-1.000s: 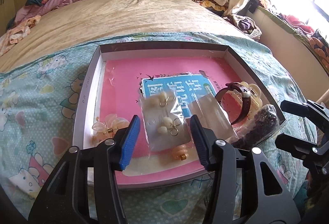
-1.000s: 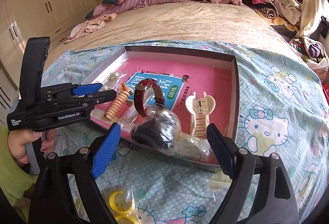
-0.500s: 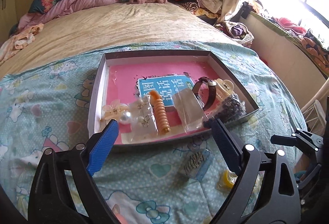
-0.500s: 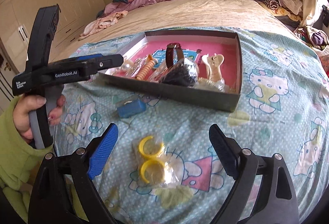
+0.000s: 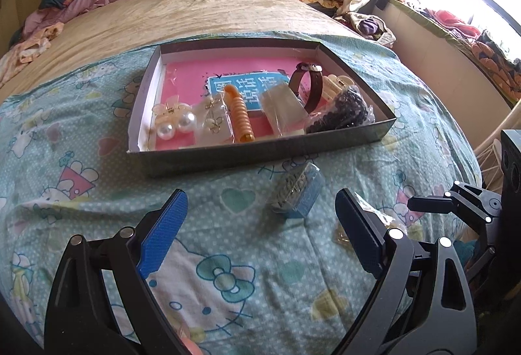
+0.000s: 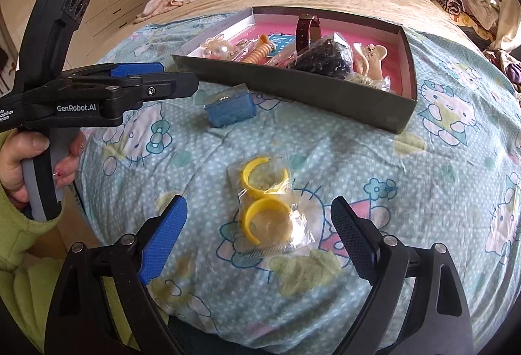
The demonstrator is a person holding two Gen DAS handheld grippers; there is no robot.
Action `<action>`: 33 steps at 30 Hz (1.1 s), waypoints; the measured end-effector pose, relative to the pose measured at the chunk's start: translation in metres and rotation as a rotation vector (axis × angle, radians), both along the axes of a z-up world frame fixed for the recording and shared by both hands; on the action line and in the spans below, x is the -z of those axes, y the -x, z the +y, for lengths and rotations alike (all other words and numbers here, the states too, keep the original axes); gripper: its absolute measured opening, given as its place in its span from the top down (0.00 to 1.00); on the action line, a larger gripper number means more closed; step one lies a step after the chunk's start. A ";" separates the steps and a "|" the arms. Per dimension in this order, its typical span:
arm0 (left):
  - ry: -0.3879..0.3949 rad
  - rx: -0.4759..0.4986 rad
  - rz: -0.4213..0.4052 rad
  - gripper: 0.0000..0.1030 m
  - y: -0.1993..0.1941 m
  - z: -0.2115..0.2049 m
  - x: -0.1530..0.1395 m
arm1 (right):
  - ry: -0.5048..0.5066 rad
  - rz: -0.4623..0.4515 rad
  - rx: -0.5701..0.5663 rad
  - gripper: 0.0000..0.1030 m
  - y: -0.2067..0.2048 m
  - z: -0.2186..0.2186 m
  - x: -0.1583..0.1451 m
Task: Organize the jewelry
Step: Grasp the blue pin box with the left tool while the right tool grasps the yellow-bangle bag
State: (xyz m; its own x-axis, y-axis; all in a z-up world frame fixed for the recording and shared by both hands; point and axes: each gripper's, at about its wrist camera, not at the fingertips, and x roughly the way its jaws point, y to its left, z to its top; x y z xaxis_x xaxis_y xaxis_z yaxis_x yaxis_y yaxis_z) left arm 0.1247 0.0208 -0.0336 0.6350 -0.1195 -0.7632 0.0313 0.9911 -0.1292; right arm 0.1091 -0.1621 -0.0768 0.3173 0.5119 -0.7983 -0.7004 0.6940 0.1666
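Both tools pulled back from box (image 5: 260,156), jaws apart, empty: left tool (image 5: 260,234), right tool (image 6: 259,237). Most jewelry boxed; yellow-ring bag (image 6: 267,208), blue packet (image 5: 298,190) left on bed near box's front edge.

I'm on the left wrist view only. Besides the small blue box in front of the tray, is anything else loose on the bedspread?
Observer: Yes. A clear bag with two yellow open rings lies on the bedspread, nearer the camera than the blue box.
Operator: Where's the right gripper relative to that bag?
Observer: The right gripper is open. The bag's near end sits in the gap between its fingers, and neither pad touches it.
Operator: What's holding my left gripper?
Observer: A hand in a green sleeve grips the handle. The left gripper points towards the blue box.
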 end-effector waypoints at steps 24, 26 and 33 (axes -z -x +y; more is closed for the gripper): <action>-0.021 0.071 0.034 0.36 -0.016 -0.027 0.028 | 0.020 0.061 -0.001 0.57 -0.017 0.008 0.016; -0.035 0.082 0.041 0.46 -0.021 -0.031 0.031 | 0.010 0.061 0.010 0.57 -0.018 0.003 0.014; -0.083 0.099 0.055 0.71 -0.029 -0.038 0.038 | -0.034 0.058 0.067 0.57 -0.020 -0.023 0.003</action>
